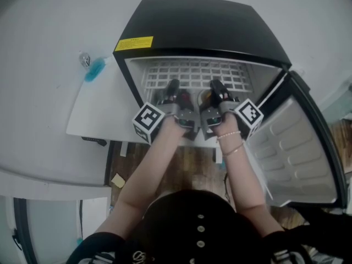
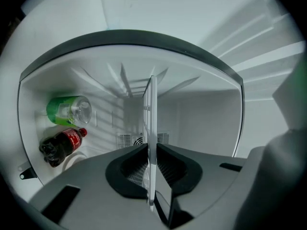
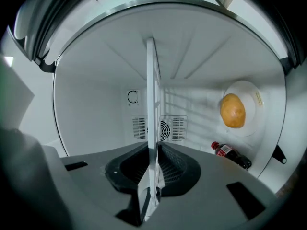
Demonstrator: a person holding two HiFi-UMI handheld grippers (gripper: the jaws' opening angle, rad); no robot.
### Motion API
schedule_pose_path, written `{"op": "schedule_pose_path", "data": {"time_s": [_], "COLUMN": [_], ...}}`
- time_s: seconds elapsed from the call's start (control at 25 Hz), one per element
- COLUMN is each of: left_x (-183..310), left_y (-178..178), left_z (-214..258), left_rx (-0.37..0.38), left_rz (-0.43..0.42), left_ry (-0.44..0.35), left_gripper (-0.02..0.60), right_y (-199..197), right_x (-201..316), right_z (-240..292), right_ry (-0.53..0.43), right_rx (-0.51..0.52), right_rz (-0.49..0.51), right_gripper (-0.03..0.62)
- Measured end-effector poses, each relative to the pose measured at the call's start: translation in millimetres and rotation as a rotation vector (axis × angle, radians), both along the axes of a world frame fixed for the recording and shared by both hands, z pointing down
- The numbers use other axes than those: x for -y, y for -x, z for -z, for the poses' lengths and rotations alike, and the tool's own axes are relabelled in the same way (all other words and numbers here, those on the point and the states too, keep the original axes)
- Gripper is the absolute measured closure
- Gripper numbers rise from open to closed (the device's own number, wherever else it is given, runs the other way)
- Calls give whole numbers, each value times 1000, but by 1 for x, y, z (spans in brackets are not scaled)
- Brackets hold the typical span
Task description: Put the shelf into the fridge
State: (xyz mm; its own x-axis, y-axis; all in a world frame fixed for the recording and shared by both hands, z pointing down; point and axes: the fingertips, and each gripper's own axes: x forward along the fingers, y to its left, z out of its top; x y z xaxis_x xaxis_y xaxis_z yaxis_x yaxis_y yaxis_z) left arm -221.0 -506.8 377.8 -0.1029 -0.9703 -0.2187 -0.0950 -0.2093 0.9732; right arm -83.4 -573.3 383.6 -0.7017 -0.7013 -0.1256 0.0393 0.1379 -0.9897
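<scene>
Left claw [image 2: 149, 150] and right claw [image 3: 152, 152]: you had both clamped on the shelf [image 1: 192, 73] at its near edge. It seemed light, stiff and possibly slippery.

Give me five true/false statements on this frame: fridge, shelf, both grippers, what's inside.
1. The left gripper and right gripper are both shut on the shelf. True.
2. The fridge door is closed. False: it stands open.
3. A cola bottle lies inside the fridge. True.
4. The plate inside is bare. False: a potato sits on it.
5. The shelf is solid glass. False: it is a white wire grid.
</scene>
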Motion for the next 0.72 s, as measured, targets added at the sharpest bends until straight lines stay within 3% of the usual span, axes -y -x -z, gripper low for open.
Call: {"op": "schedule_pose_path", "data": {"time_s": [0.48, 0.6, 0.72], "left_x": [-38, -50, -63], "left_y": [-10, -16, -25], "left_z": [2, 9, 24], "left_rx": [21, 13, -14], "left_rz": [-15, -25, -44], "left_ry": [0, -34, -117], "left_gripper": [541, 543, 572], "right_y": [-6, -11, -18], "right_x": [-52, -64, -77], "right_z": [5, 14, 24], "right_ry": [-49, -87, -139], "right_rx": [-45, -34, -3], "right_rz": [62, 59, 61], "right_gripper": [559, 567, 583]}}
